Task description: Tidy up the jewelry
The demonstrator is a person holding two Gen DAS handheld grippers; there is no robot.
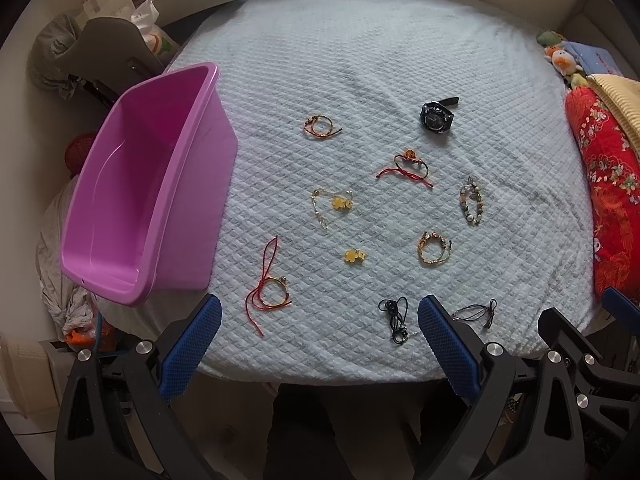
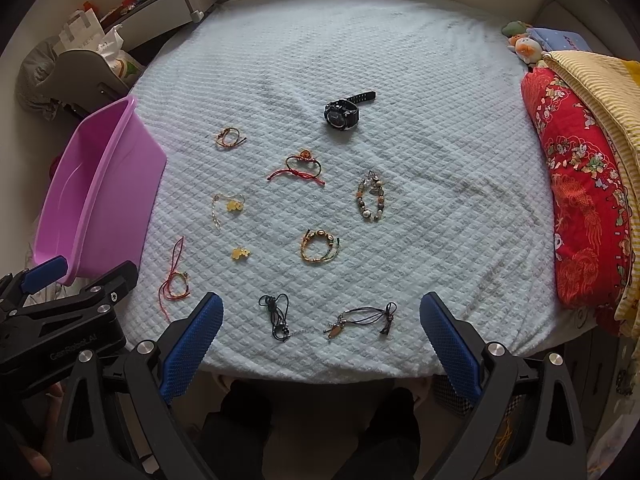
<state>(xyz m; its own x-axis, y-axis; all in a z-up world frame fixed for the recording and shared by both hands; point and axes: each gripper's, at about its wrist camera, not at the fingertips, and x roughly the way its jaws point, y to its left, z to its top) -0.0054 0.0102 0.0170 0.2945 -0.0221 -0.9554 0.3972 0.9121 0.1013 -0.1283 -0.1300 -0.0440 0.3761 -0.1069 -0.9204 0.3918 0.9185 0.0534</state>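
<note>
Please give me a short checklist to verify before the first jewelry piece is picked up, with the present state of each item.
1. Left gripper open, holding nothing: ok.
2. Right gripper open, holding nothing: ok.
3. Purple bin has no contents: ok.
4. Bin stable at the bed edge: cannot tell.
5. Black cord piece close ahead of the right gripper: ok.
6. Watch and the bracelets lie apart on the blanket: ok.

Only one piece of writing can be read: pale lettering, apparently "GenRobot.AI", on the black body of the left gripper [image 2: 44, 276] at the lower left of the right wrist view. Markings on the blue box [image 2: 560, 40] at the upper right are too small to read.
</note>
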